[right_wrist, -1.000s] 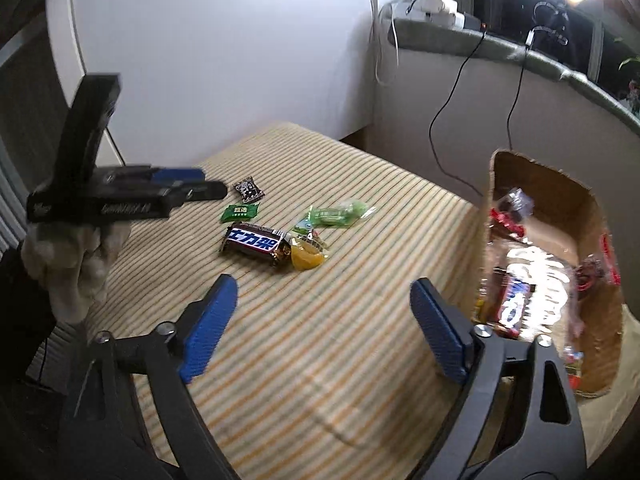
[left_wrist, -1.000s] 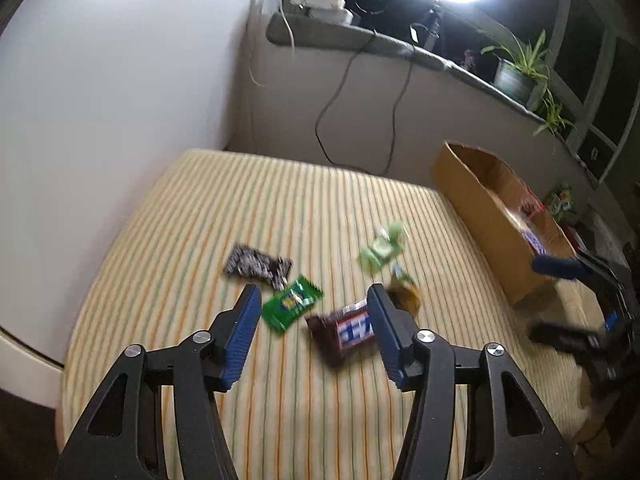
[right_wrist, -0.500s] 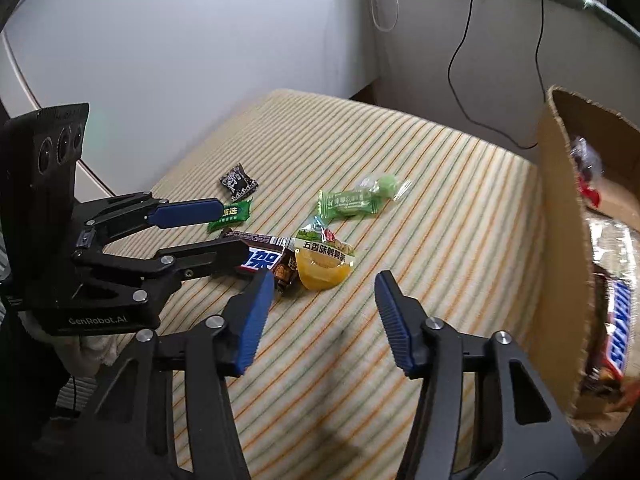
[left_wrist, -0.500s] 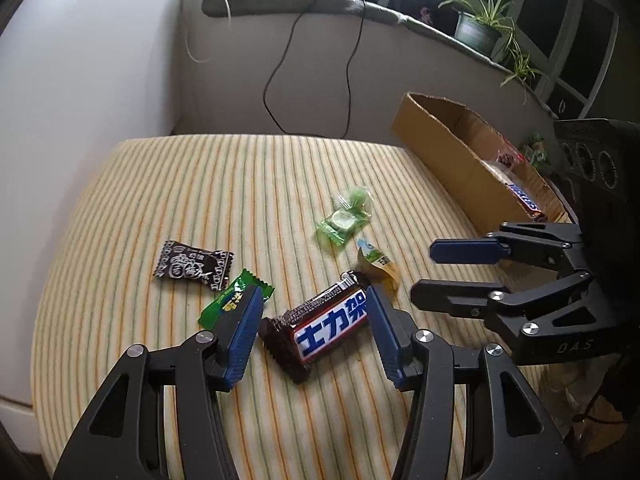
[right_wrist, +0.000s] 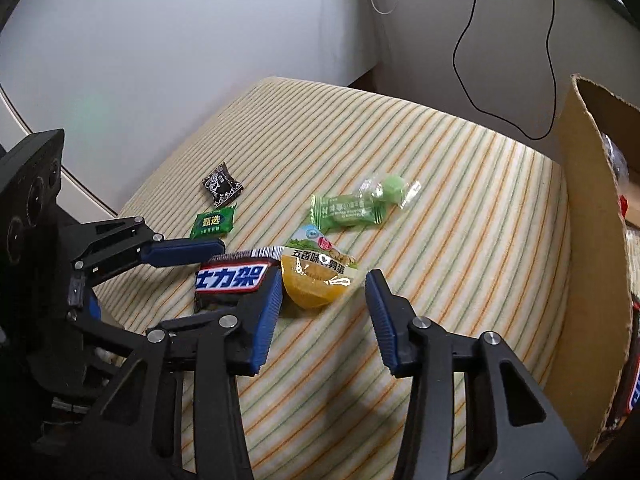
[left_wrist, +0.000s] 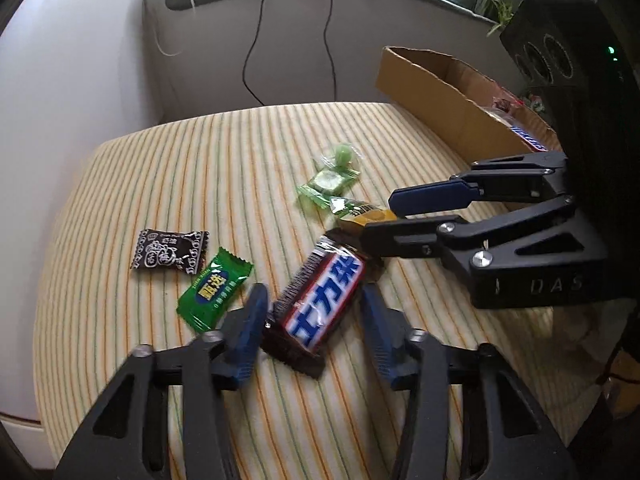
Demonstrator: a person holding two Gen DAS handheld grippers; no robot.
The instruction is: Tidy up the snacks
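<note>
The left tool (left_wrist: 312,320) straddles the chocolate bar (left_wrist: 320,304) with its jaws apart, set to pinch it; the right tool (right_wrist: 320,304) stands equally wide around the yellow snack cup (right_wrist: 316,284) touching that bar.

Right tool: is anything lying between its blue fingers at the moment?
Yes. In the right wrist view the open right tool straddles the yellow egg snack pack, which lies on the striped cushion, no pad touching it.
</note>
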